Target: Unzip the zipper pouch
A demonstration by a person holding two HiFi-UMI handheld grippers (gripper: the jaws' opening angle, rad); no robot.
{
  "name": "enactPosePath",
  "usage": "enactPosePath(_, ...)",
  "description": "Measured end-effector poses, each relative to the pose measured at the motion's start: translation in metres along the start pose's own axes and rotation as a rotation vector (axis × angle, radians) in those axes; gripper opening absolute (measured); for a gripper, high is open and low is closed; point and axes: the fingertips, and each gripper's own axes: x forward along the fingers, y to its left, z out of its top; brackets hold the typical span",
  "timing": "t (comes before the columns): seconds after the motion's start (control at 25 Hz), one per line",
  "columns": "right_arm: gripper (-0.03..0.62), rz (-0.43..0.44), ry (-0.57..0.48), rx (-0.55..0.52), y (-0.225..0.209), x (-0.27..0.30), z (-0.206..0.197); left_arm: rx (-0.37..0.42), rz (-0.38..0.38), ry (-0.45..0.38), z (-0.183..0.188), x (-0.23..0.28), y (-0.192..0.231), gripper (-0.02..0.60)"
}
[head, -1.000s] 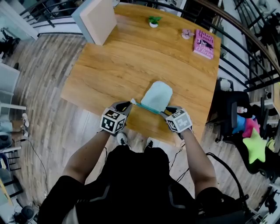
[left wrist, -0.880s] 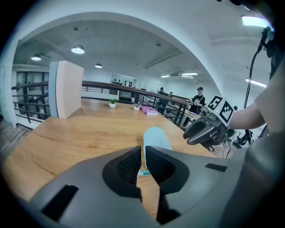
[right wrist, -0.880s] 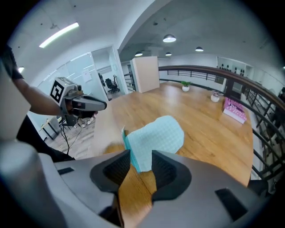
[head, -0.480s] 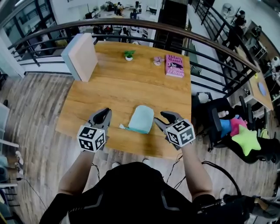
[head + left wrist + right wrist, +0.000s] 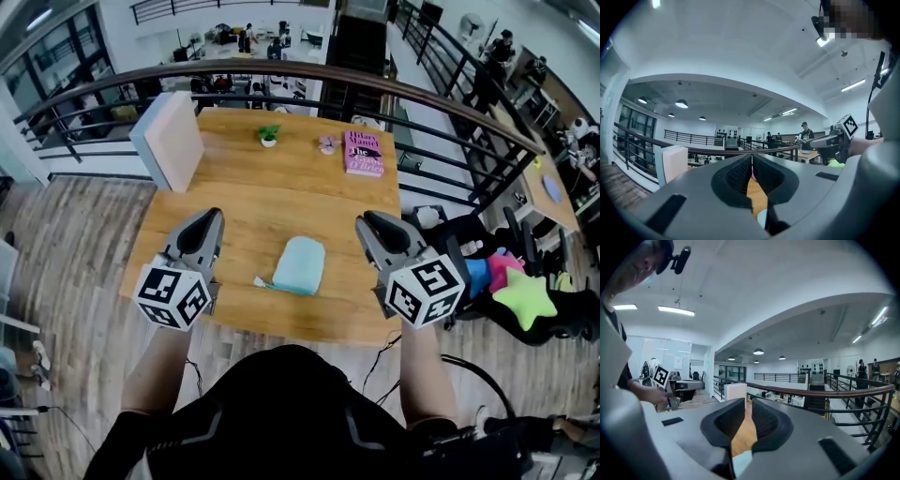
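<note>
Zipper pouch (image 5: pixel 300 265), pale blue, lies flat on the wooden tabletop (image 5: pixel 253 206) near its front edge, roughly midway along it. A darker teal strip runs along the pouch's near end, and a small white tab (image 5: pixel 260 281) sticks out at its left corner. Whether the zipper is open cannot be made out at this size.

Left claw (image 5: pixel 212 217) is to the left of the pouch and clear of it. Its jaws are pressed together with nothing between them, as the left gripper view confirms. Right claw (image 5: pixel 367 223) is to the right of the pouch, also clear of it. Its jaws have just been closing and stand at a narrow gap, with nothing between them. Both claws point across the tabletop toward the railing (image 5: pixel 281 73).

Along the far edge of the tabletop are a small potted plant (image 5: pixel 268 136), a small pink object (image 5: pixel 327 144) and a pink book (image 5: pixel 363 153). A pale board (image 5: pixel 169 141) stands upright at the far left corner. All are well apart from the pouch.
</note>
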Motion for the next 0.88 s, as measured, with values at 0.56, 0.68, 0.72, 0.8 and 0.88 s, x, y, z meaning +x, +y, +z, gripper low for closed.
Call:
enactPosePath(0.56,0.006,-0.084,-0.012,-0.034,-0.005,-0.011,0.010,0.015,0.042,0.045,0.005,-0.003,-0.006,0.029)
enactPosePath(0.68,0.006,-0.105,-0.024,-0.024,-0.009,-0.014,0.011,0.014,0.057,0.034,0.009,-0.004,-0.005,0.029)
enactPosePath(0.72,0.006,-0.111,-0.026,-0.025,-0.010,-0.013,0.012,0.012,0.060,0.031,0.009,-0.004,-0.005,0.029)
enactPosePath(0.8,0.006,-0.118,-0.026,-0.026,-0.012,-0.012,0.011,0.013,0.065,0.030,0.009,-0.003,-0.005,0.029)
enactPosePath(0.88,0.006,-0.117,-0.024,-0.022,-0.012,-0.011,0.009,0.010,0.069,0.031,0.009,-0.003,-0.006,0.029)
